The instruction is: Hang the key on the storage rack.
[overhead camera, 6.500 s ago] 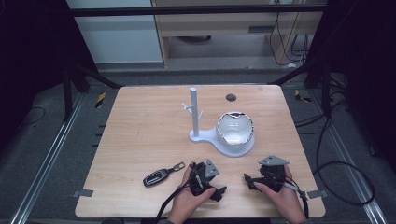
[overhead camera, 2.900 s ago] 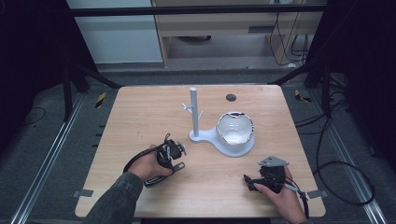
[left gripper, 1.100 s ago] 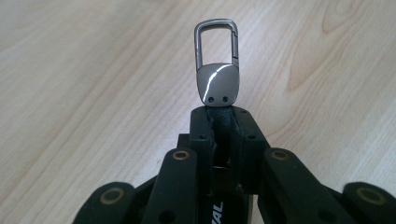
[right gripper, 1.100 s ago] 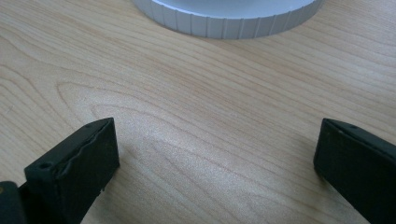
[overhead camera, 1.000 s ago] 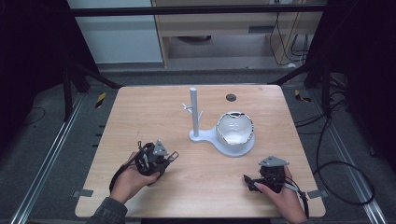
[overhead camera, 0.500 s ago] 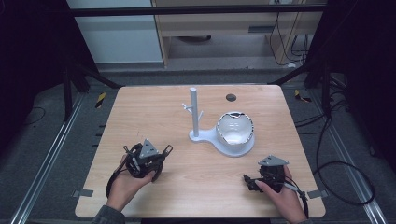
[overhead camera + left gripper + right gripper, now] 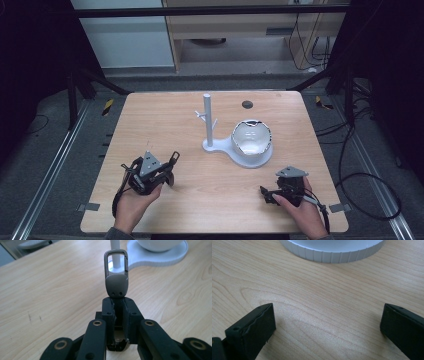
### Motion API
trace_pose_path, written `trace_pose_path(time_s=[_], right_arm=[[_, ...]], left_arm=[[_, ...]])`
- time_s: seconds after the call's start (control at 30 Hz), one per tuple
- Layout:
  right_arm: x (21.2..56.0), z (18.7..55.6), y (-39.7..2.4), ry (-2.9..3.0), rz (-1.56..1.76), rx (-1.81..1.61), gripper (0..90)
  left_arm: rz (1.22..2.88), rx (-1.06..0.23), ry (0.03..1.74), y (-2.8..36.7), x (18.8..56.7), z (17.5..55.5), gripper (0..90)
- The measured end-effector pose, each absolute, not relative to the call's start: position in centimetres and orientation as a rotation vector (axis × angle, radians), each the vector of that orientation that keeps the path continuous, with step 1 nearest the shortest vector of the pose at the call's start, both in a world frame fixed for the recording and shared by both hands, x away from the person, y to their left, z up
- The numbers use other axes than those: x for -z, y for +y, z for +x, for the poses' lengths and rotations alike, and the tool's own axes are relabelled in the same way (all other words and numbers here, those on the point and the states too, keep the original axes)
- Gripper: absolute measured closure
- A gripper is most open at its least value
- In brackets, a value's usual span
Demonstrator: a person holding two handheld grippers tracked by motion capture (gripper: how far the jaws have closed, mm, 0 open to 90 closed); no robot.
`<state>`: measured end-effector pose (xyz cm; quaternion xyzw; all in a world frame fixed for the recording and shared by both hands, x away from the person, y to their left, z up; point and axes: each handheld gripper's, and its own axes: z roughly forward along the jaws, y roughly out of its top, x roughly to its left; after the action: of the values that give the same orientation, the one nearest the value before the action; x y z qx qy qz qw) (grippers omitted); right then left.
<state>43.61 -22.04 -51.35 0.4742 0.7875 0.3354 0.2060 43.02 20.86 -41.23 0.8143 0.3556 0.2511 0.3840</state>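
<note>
**Key fob lifted off the bench, clip end aimed at the stand**

The key fob (image 7: 116, 285) is now clamped in the left tool (image 7: 159, 170), its grey body pinched between the two black jaws and its carabiner loop sticking out forward. A few seconds ago it lay flat on the bench (image 7: 165, 120) near the front edge; since then the left hand (image 7: 131, 207) has reached over, closed on it and drawn it back to the left front area, raised clear of the wood. In the left gripper view the loop lines up with the post of the white stand (image 7: 207, 122), which has small pegs and a bowl (image 7: 252, 137) on its base. That suggests hanging the fob on a peg comes next. The right tool (image 7: 272, 192) rests at the right front, jaws wide apart, holding nothing, unmoved throughout.
</note>
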Motion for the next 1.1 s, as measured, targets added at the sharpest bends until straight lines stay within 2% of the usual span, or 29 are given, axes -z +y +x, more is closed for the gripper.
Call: trace_pose_path(time_s=[0.33, 1.1], right_arm=[[51.3, 43.6, -22.0, 2.192, 1.324, -0.931, 0.3], [51.3, 43.7, -22.0, 2.181, 1.341, -0.927, 0.4]], left_arm=[[1.918, -0.689, 0.946, 20.2, 40.2, 43.4, 80.6], [1.869, -0.732, 0.874, 16.9, 37.2, 45.4, 80.6]])
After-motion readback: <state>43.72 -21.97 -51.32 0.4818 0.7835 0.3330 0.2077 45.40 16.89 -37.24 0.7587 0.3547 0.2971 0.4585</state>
